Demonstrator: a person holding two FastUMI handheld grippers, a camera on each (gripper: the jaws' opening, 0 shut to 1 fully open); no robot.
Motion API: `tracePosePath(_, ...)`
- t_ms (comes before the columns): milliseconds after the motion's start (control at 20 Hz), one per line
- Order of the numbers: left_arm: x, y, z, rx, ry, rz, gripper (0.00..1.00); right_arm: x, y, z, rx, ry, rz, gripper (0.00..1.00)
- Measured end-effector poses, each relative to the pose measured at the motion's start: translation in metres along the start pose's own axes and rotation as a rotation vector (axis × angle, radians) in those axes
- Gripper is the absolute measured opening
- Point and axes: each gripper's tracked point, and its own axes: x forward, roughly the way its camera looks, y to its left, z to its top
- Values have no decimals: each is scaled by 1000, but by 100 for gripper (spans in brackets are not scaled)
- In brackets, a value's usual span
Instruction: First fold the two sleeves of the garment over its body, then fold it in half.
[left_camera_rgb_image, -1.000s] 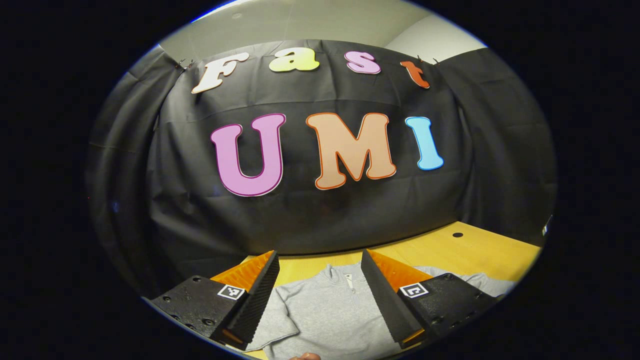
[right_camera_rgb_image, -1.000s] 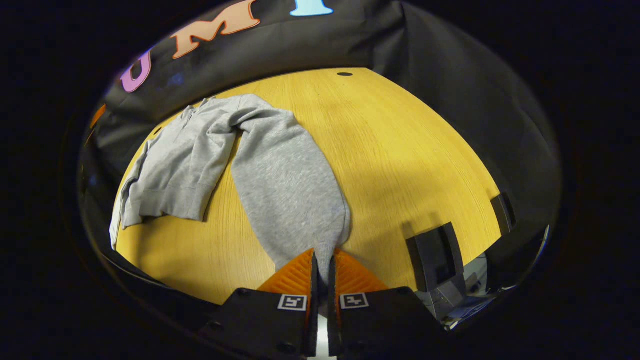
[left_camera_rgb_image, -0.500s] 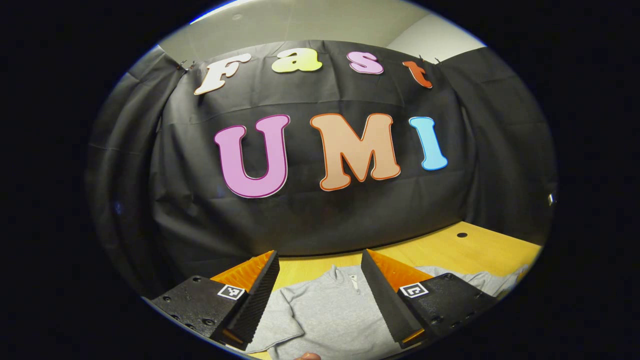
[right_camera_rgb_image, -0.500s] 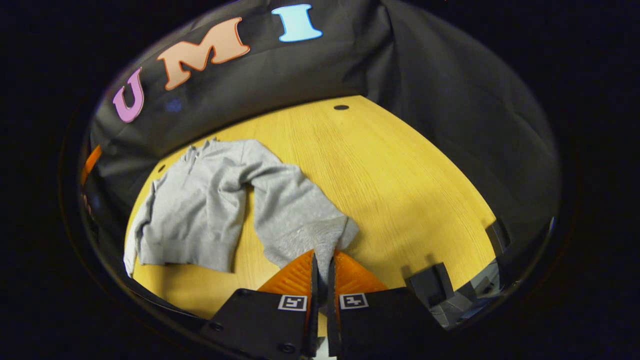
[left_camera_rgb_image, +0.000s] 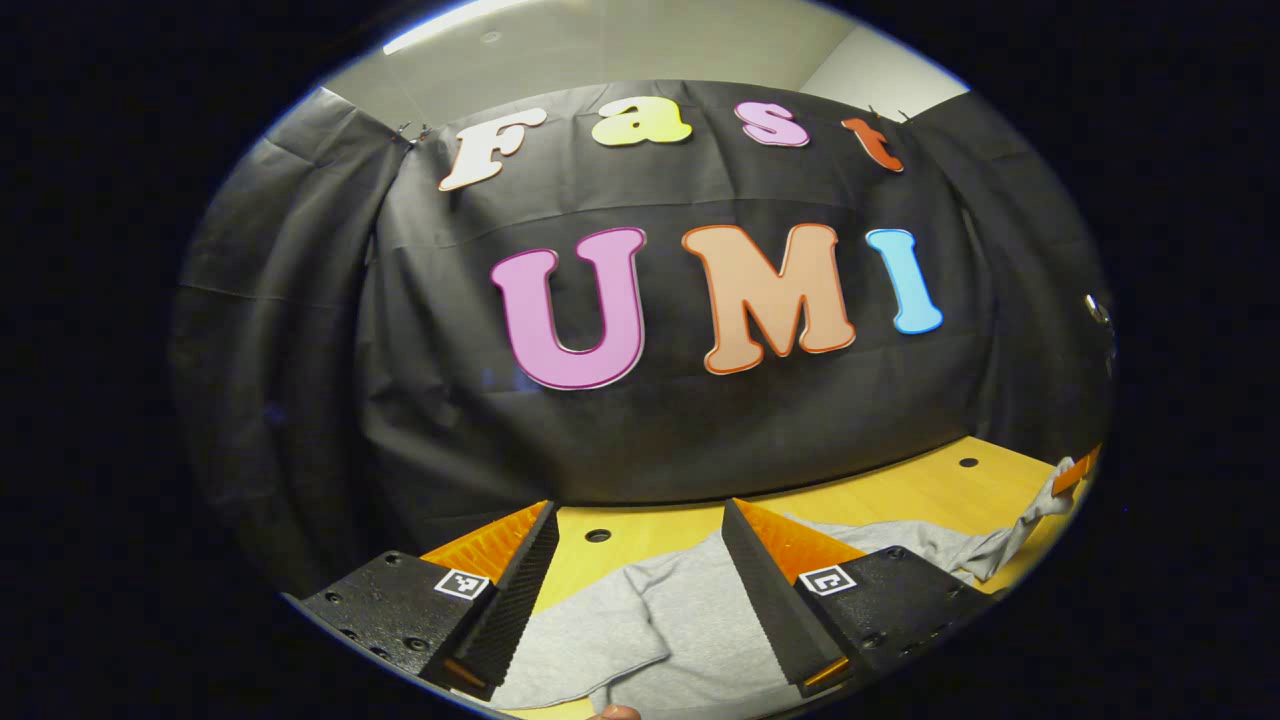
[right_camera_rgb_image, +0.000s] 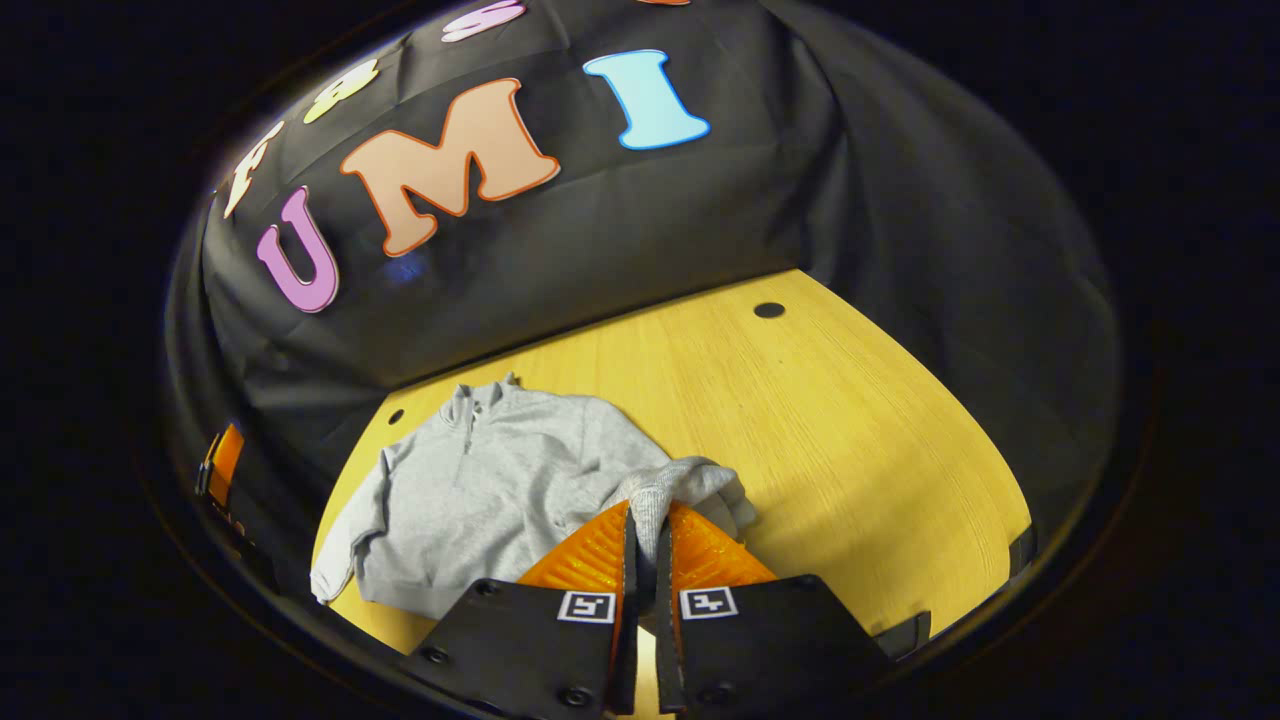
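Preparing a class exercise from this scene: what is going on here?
A person is folding a grey sweater on a wooden table. The right tongs are shut on one sleeve, lifted toward the sweater's body. The left tongs hang open above the sweater. Neither fold is finished.

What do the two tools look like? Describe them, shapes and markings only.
The left tool and the right tool match: two wedge-shaped fingers with ribbed sides and fine-toothed inner faces, each on a blocky base with screw holes and a small square black-and-white marker.
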Motion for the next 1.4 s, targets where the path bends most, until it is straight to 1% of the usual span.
tracePosePath(200,-13,43,-8,2,17,95,96,14,52,26,-4,-33,88,10)
tracePosePath(250,-18,54,-11,1,21,118,99,18,61,29,-12,-36,102,9)
tracePosePath(350,-25,75,-15,-8,31,165,99,23,86,37,-23,-45,136,9)
tracePosePath(400,-29,85,-17,-13,36,189,96,26,99,40,-30,-46,155,9)
tracePosePath(500,-38,105,-24,-16,50,232,96,28,128,40,-67,-45,198,9)
tracePosePath(600,-47,123,-28,-22,59,269,96,30,157,39,-130,-50,234,10)
tracePosePath(850,-66,160,-46,-33,93,336,96,43,230,29,-239,-48,311,10)
tracePosePath(900,-69,167,-48,-29,96,349,99,47,244,26,-258,-47,326,10)
tracePosePath(950,-74,175,-51,-28,99,362,96,52,260,22,-277,-40,344,10)
tracePosePath(1100,-88,196,-57,-30,112,404,96,69,303,9,-332,-26,392,9)
tracePosePath(1150,-93,203,-60,-31,120,419,93,75,318,2,-344,-15,409,9)
tracePosePath(1200,-98,211,-63,-30,127,435,99,82,331,-5,-355,-1,424,10)
tracePosePath(1250,-103,218,-66,-27,133,452,96,90,341,-15,-369,19,433,9)
tracePosePath(1350,-113,233,-74,-23,148,482,96,110,355,-34,-406,63,435,9)
tracePosePath(1400,-118,240,-78,-22,161,495,93,117,359,-45,-422,86,430,9)
